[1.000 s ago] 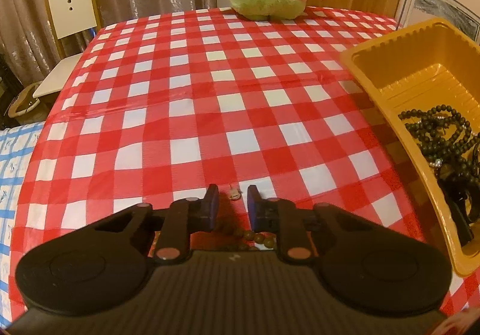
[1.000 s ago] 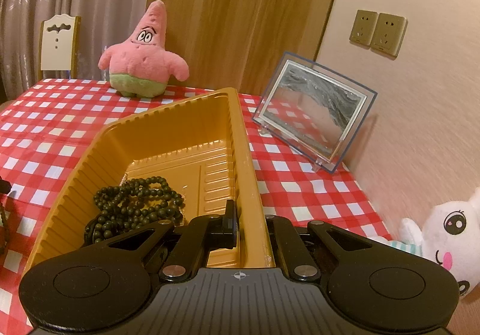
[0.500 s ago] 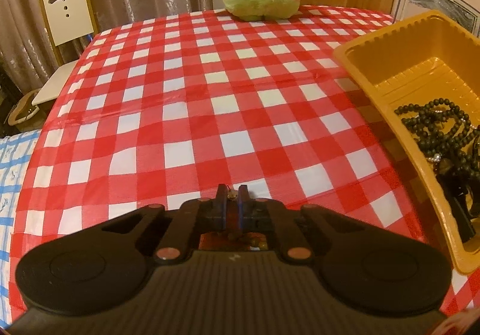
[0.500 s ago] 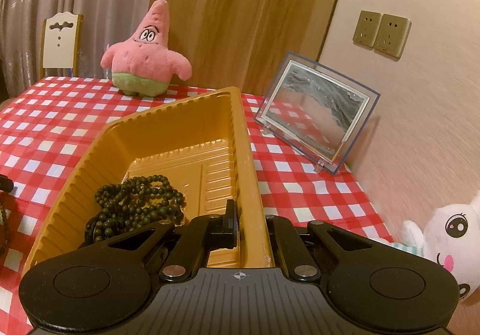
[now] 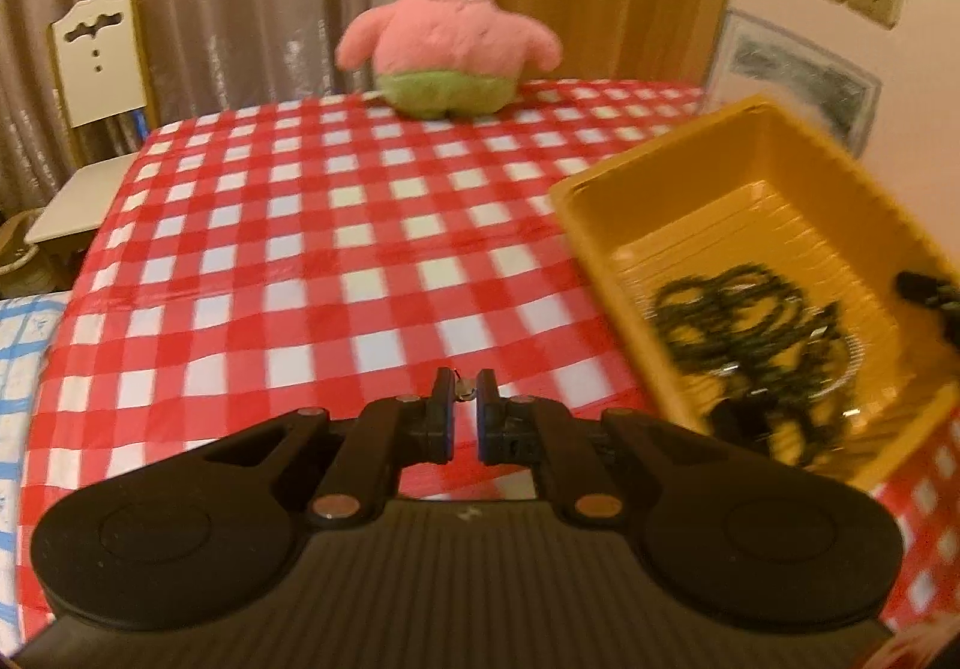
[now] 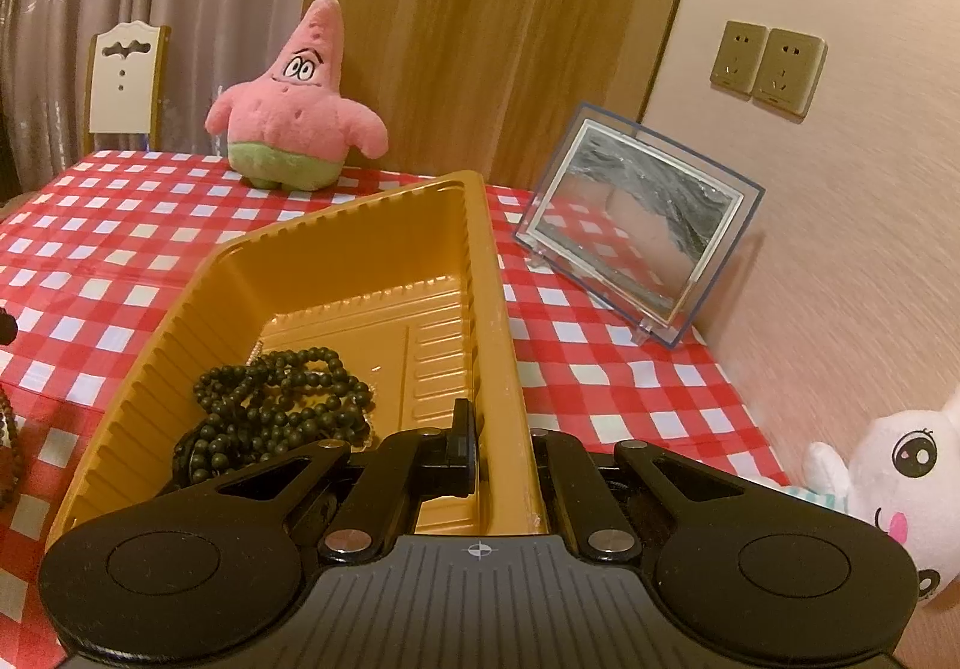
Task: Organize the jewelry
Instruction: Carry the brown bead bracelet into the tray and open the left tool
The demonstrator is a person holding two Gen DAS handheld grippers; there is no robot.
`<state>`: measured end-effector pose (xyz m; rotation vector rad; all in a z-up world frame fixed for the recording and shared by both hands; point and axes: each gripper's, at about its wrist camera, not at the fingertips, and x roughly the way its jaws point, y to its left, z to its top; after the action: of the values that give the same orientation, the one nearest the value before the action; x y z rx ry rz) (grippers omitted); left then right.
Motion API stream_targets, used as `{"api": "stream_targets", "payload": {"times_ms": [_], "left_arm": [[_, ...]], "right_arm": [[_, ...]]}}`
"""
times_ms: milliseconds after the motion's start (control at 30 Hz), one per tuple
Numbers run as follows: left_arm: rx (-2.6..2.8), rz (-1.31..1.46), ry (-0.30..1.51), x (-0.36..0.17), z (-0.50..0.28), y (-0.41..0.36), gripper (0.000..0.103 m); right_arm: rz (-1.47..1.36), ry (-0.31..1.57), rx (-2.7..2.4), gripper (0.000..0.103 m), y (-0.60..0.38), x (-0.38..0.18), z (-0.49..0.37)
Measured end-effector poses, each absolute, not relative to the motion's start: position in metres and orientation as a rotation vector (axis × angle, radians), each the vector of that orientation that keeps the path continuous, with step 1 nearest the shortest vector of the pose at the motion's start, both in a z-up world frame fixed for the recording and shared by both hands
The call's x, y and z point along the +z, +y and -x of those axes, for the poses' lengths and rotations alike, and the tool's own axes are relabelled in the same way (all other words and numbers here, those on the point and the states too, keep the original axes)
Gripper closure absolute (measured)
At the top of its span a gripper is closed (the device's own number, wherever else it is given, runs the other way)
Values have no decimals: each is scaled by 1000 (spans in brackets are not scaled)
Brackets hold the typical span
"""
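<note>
My left gripper [image 5: 463, 396] is shut on the small metal clasp [image 5: 463, 392] of a brown bead strand, held above the red checked tablecloth [image 5: 336, 261]. The rest of that strand is hidden under the gripper here. In the right wrist view, brown beads [image 6: 7, 429] hang at the far left edge. A yellow plastic tray [image 5: 672, 159] lies to the right, with a dark bead necklace [image 5: 750, 321] piled inside. My right gripper [image 6: 503, 453] is shut on the tray's [image 6: 360, 207] right wall, one finger inside and one outside, beside the dark necklace [image 6: 282, 399].
A pink star plush [image 5: 450, 39] stands at the table's far edge and a clear framed picture [image 6: 636, 249] leans by the wall on the right. A white plush [image 6: 888, 465] lies near right. A chair [image 5: 99, 63] stands beyond the left edge.
My left gripper closed on the strand's clasp on the cloth, then rose with it and swung toward the tray. The right gripper and the tray kept still.
</note>
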<state>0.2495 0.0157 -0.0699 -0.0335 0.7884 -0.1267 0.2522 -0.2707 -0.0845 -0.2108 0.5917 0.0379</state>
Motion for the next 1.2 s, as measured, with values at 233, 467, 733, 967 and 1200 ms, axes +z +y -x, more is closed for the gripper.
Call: {"api": "stream_targets", "payload": {"times_ms": [233, 467, 733, 967, 1200], "left_arm": [[-231, 58, 745, -45, -239, -16, 98], [-320, 76, 739, -36, -237, -49, 98], [-409, 80, 775, -42, -245, -85, 98], [-450, 87, 806, -52, -264, -108, 98], [-453, 91, 816, -58, -275, -118, 91]], "right_arm": [[213, 589, 50, 99, -269, -83, -252], [209, 582, 63, 100, -270, -82, -253], [201, 579, 77, 100, -273, -82, -254], [196, 583, 80, 100, -273, -82, -255], [190, 588, 79, 100, -274, -84, -256]]}}
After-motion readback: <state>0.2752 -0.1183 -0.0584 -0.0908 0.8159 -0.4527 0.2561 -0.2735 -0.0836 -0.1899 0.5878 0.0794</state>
